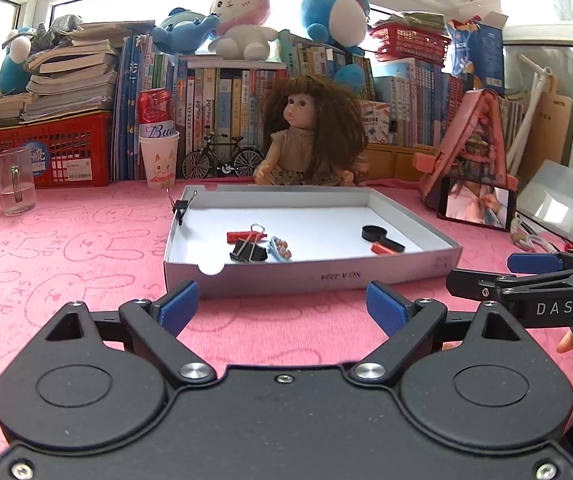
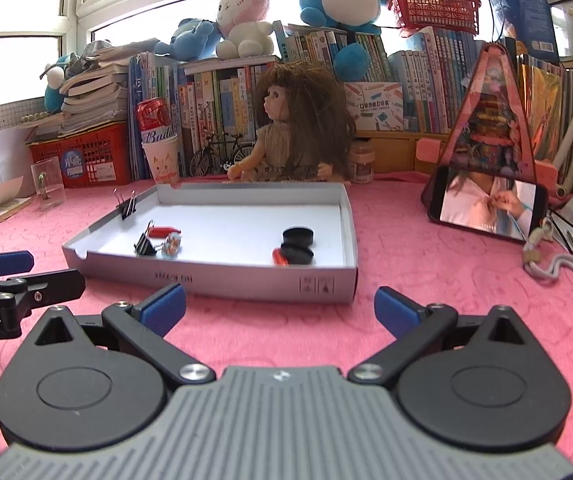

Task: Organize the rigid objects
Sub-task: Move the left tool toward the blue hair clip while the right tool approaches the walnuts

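Left gripper (image 1: 282,304) and right gripper (image 2: 280,306): fingers spread, nothing held. Right gripper body reads "DAS". Red can (image 1: 155,112) reads "Bud". Box (image 1: 310,276) print illegible.

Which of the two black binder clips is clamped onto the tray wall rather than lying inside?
The smaller binder clip at the far left, gripping the tray wall. The larger binder clip lies loose on the tray floor beside a red piece.
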`<state>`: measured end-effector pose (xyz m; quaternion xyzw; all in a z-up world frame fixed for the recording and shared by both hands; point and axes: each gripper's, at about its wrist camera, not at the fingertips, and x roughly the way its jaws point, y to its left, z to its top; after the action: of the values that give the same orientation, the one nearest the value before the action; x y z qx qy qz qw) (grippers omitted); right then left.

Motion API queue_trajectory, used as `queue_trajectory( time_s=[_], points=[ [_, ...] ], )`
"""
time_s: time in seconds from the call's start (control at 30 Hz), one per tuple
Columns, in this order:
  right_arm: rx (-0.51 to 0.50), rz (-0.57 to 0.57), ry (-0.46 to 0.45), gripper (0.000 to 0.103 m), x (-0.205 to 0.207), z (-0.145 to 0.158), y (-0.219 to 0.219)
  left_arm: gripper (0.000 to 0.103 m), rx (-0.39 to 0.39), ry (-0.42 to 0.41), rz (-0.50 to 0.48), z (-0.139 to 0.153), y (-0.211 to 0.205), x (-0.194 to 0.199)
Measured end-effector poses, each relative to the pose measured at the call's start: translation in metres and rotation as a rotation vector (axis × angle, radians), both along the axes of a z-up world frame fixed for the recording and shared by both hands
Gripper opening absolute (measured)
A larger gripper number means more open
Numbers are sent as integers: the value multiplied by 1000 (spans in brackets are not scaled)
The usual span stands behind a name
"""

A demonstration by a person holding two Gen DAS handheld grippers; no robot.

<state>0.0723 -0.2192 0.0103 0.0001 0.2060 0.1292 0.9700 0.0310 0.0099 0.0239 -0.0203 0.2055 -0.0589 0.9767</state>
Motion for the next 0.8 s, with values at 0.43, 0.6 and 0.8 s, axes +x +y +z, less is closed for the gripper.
queue_trajectory(
  time_s=[0.43, 0.6, 0.8],
  points=[
    [-74, -19, 0, 103, -19, -20, -11, 83, 48, 57, -38, -17, 14, -19],
    [-79, 1, 1, 103, -28, -26, -15, 69, 35, 106, -40, -24, 23, -20],
    [-116, 52, -21, 103, -38, -29, -6, 62, 42, 107, -43, -27, 22, -19]
  ],
)
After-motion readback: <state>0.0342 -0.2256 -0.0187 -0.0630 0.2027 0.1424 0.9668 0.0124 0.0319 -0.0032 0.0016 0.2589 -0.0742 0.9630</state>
